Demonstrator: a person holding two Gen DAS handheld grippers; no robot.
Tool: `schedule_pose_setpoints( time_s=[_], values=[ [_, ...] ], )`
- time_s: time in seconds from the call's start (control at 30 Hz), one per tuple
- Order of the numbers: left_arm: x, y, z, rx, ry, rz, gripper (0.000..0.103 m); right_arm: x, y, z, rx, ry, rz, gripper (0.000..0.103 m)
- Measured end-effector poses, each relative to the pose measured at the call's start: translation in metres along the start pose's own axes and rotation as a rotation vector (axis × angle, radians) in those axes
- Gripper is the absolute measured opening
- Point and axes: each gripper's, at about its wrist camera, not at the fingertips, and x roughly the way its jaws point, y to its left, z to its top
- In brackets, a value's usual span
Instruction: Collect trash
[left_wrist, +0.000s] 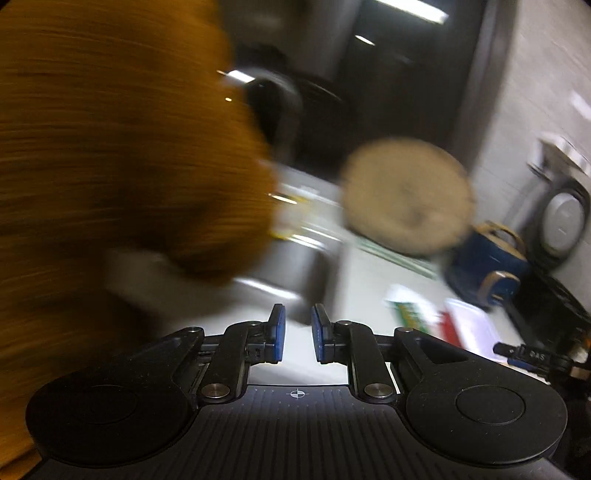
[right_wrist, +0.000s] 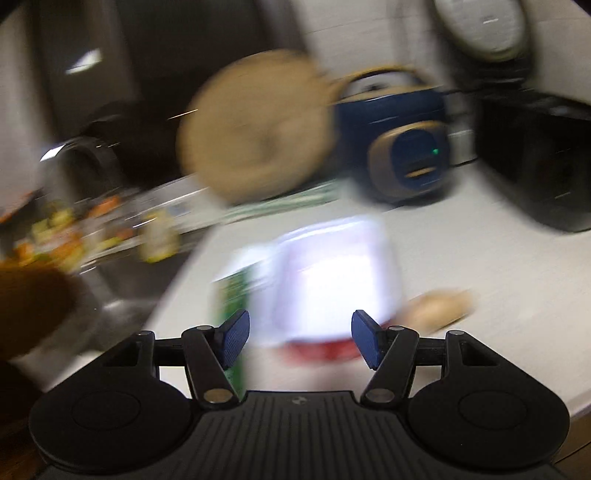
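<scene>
I judge I am on the approach: my right gripper (right_wrist: 299, 338), jaws wide and empty, faces the white plastic tray (right_wrist: 332, 284) lying mid-counter on the white countertop (right_wrist: 480, 258), so next I must straddle its rim, while my left gripper (left_wrist: 297, 334) hangs narrow, holding nothing.

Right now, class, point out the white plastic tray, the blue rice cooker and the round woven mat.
White plastic tray (right_wrist: 332, 280): right wrist view, bright middle.
Blue rice cooker (right_wrist: 402, 147): right wrist view, front panel.
Round woven mat (right_wrist: 255, 129): right wrist view, centre.
</scene>
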Motion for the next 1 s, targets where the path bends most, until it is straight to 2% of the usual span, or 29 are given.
schedule_pose_setpoints(
  time_s=[0.13, 0.23, 0.33, 0.43, 0.5, 0.57, 0.6, 0.67, 0.7, 0.73, 0.8, 0.87, 0.93, 1.0],
  values=[
    [-0.097, 0.062, -0.027, -0.089, -0.074, 0.141, 0.018, 0.0, 0.082, -0.047, -0.129, 0.129, 0.199, 0.062],
    [-0.165, 0.099, -0.047, -0.126, -0.098, 0.284, 0.018, 0.002, 0.129, -0.088, -0.128, 0.271, 0.333, 0.062],
    [-0.231, 0.137, -0.068, -0.169, -0.11, 0.457, 0.018, 0.008, 0.161, -0.128, -0.108, 0.424, 0.417, 0.062],
    [-0.277, 0.171, -0.087, -0.205, -0.082, 0.612, 0.018, 0.011, 0.18, -0.17, -0.085, 0.597, 0.455, 0.062],
    [-0.294, 0.194, -0.101, -0.226, -0.023, 0.739, 0.018, 0.009, 0.183, -0.194, -0.072, 0.689, 0.446, 0.062],
    [-0.296, 0.219, -0.118, -0.247, 0.105, 0.902, 0.018, 0.005, 0.178, -0.208, -0.082, 0.726, 0.389, 0.062],
    [-0.292, 0.234, -0.133, -0.232, 0.222, 0.978, 0.018, 0.002, 0.172, -0.212, -0.091, 0.738, 0.343, 0.062],
    [-0.278, 0.258, -0.165, -0.174, 0.419, 1.061, 0.018, -0.001, 0.149, -0.212, -0.116, 0.742, 0.233, 0.062],
    [-0.27, 0.268, -0.182, -0.178, 0.495, 1.08, 0.018, -0.004, 0.137, -0.211, -0.136, 0.732, 0.173, 0.062],
    [-0.263, 0.276, -0.199, -0.215, 0.55, 1.059, 0.018, -0.007, 0.124, -0.208, -0.158, 0.716, 0.1, 0.062],
    [-0.243, 0.288, -0.232, -0.361, 0.619, 0.935, 0.018, -0.013, 0.092, -0.194, -0.182, 0.659, -0.084, 0.061],
    [-0.212, 0.288, -0.264, -0.446, 0.705, 0.792, 0.019, -0.021, 0.057, -0.168, -0.162, 0.579, -0.243, 0.061],
    [-0.177, 0.278, -0.292, -0.418, 0.801, 0.699, 0.021, -0.039, 0.022, -0.135, -0.127, 0.475, -0.417, 0.061],
    [-0.144, 0.264, -0.307, -0.406, 0.836, 0.622, 0.02, -0.068, -0.002, -0.1, -0.127, 0.348, -0.58, 0.06]
  ],
)
